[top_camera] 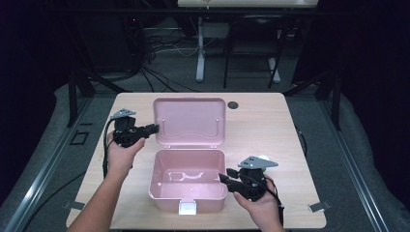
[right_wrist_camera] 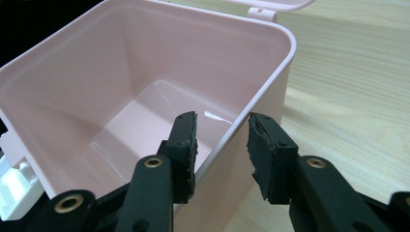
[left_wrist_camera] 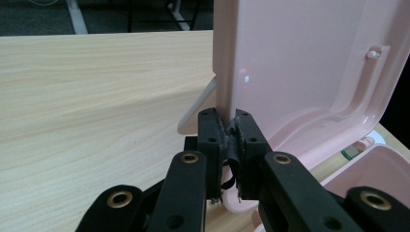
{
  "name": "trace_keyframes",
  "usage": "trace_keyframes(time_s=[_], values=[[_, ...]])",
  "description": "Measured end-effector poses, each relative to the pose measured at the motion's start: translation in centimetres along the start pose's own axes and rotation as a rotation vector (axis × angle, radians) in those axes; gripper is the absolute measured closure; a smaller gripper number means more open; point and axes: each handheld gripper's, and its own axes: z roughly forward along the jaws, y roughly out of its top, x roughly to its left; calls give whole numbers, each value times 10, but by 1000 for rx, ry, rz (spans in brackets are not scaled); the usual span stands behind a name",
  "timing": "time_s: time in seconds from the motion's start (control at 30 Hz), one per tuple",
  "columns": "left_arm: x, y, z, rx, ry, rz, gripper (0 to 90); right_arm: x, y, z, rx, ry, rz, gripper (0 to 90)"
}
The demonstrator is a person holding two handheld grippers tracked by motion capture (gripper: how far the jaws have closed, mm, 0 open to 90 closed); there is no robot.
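A pink plastic box (top_camera: 187, 181) sits on the wooden table (top_camera: 270, 125), toward the near edge and roughly midway between the left and right edges; its hinged lid (top_camera: 190, 121) stands thrown back behind it, the inner face turned toward the person; a white latch (top_camera: 187, 208) sits at the middle of the box's front wall, close to the table's near edge.

The left gripper (top_camera: 151, 128) is held level over the left half of the table, its jaws clamped tight on the left edge of the lid; in the left gripper view the pads pinch the thin pink rim (left_wrist_camera: 231, 96) between them, with the lid's inside (left_wrist_camera: 314, 63) rising to the right.

The right gripper (top_camera: 224, 178) is at the box's right wall, near the table's near right corner; its jaws straddle that wall, one inside the box and one outside; in the right gripper view both pads stand off from the wall (right_wrist_camera: 251, 121), so the jaws are parted and hold nothing; the box's interior (right_wrist_camera: 130, 96) looks bare.

A small dark round spot (top_camera: 233, 105) lies near the far edge of the table, just right of the lid.
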Motion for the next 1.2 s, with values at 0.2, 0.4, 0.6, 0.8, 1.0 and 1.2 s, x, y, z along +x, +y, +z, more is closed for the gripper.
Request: trace_keyframes(time_s=[0.2, 0.4, 0.6, 0.8, 1.0, 1.2], values=[[1, 1, 1, 11, -1, -10, 840, 0, 0, 0, 2, 2, 4, 633], [2, 2, 2, 18, -2, -16, 840, 0, 0, 0, 3, 2, 4, 632], [4, 3, 4, 25, -7, -29, 840, 0, 0, 1, 2, 2, 1, 630], [6, 4, 6, 31, -16, -48, 840, 0, 0, 1, 1, 2, 2, 630], [8, 5, 7, 49, -21, -67, 839, 0, 0, 1, 1, 2, 1, 630], [11, 6, 10, 61, -30, -88, 839, 0, 0, 1, 2, 2, 1, 630]])
